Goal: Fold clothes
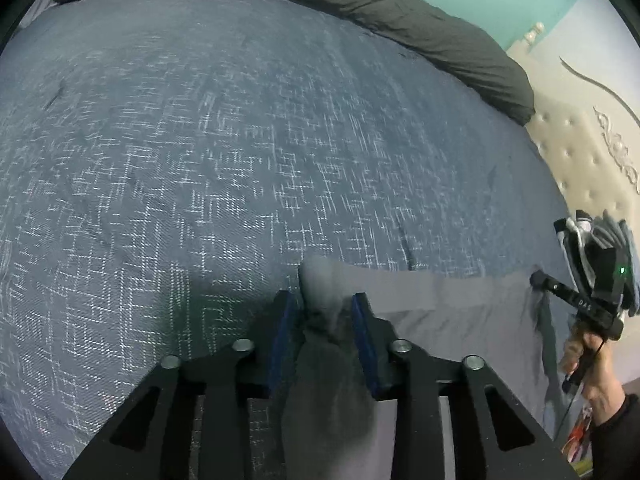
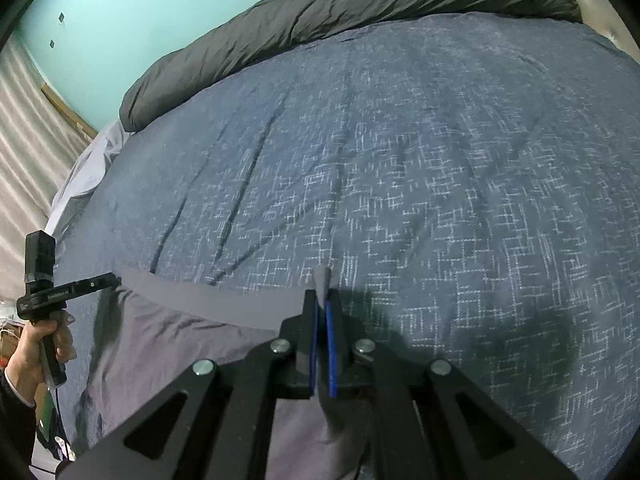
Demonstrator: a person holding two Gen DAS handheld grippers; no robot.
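Grey garment (image 1: 448, 312) stretches across the lower frame over the blue bedspread (image 1: 240, 160), your left gripper (image 1: 326, 312) clamping one bunched corner and your right gripper (image 2: 323, 308) pinching the other.

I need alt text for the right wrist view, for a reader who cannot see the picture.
The right gripper, jaws shut, pinches a corner of a grey garment whose top edge stretches taut to the left gripper, held in a hand at the frame's left. Behind lie a blue patterned bedspread and a dark grey duvet against a turquoise wall.
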